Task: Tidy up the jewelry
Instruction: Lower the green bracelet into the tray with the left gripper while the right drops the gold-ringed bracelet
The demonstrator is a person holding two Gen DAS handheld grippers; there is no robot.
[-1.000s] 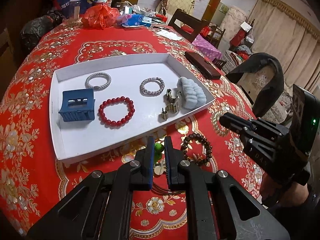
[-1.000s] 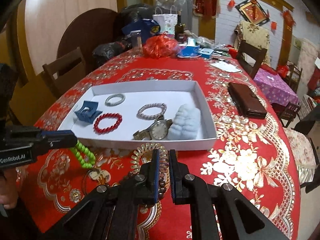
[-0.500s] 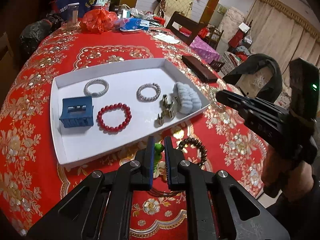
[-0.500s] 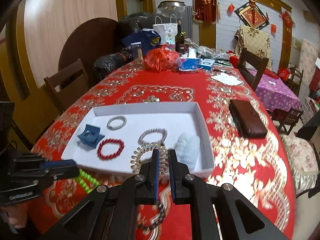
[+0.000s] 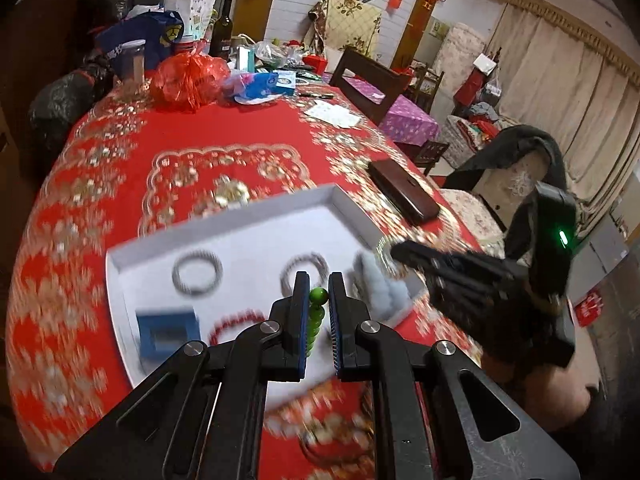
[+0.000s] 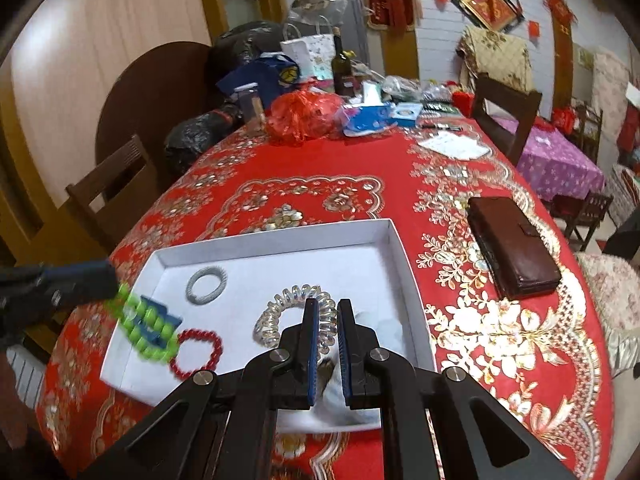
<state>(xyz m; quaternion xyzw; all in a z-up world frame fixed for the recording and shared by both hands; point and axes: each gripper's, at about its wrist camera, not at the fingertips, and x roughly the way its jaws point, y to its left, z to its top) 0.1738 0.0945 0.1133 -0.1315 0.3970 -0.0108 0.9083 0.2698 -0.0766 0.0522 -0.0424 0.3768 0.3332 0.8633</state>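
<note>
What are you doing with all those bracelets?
A person holds tongs in each hand. The left tongs pinch a green bead bracelet, the right tongs a clear coil bracelet, both lifted above the white tray, where a red bead bracelet and a blue clip already lie.

Both wrist views look steeply down — sharing the white tray (image 5: 224,220).

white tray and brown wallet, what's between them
Only bare red tablecloth lies between the white tray and the brown wallet, seen from the right wrist.
</note>
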